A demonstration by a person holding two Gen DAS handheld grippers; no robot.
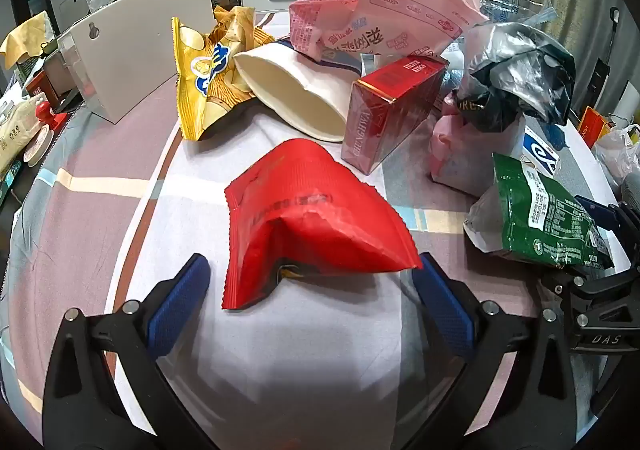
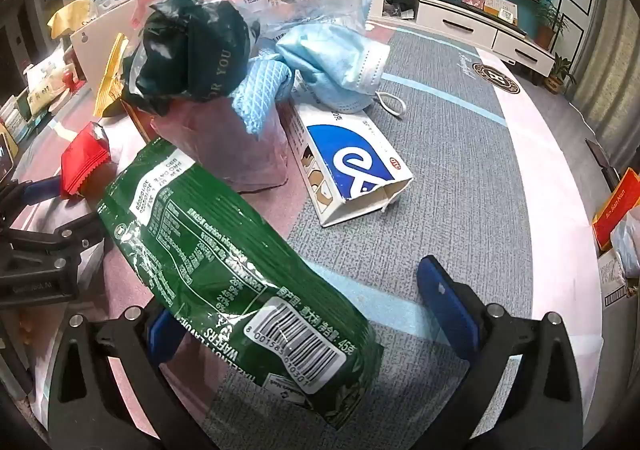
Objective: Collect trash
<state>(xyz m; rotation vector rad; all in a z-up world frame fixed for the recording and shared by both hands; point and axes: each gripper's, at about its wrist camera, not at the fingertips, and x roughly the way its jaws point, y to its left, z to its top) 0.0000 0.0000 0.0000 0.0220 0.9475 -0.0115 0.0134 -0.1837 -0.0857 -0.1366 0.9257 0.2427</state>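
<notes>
My left gripper (image 1: 312, 282) is wide open, and the red pouch (image 1: 312, 226) lies between the pads without being clamped, its right corner at or just beside the right pad (image 1: 440, 302). My right gripper (image 2: 304, 310) is also spread wide; the green wafer pack (image 2: 236, 270) lies over the left finger, but I see no squeeze on it, so I judge nothing is held yet. Approx. the whole job is left, I think: I see no bin or bag for trash in either view, and the litter is still on the tablecloth (image 1: 100, 210). Readable text: the green pack says "WAFERS" and "45g" near the barcode. At 1 o'clock from the left gripper is the red carton (image 1: 392, 110) marked "CHUNGHWA" and "FILTER KINGS". At 11 o'clock is the yellow chip bag (image 1: 208, 82), brand unclear. At 12 o'clock from the right gripper, the dark crumpled bag (image 2: 188, 50) shows "FOR YOU", with the blue-white box (image 2: 348, 162) and face mask (image 2: 336, 66) at 1 o'clock.
</notes>
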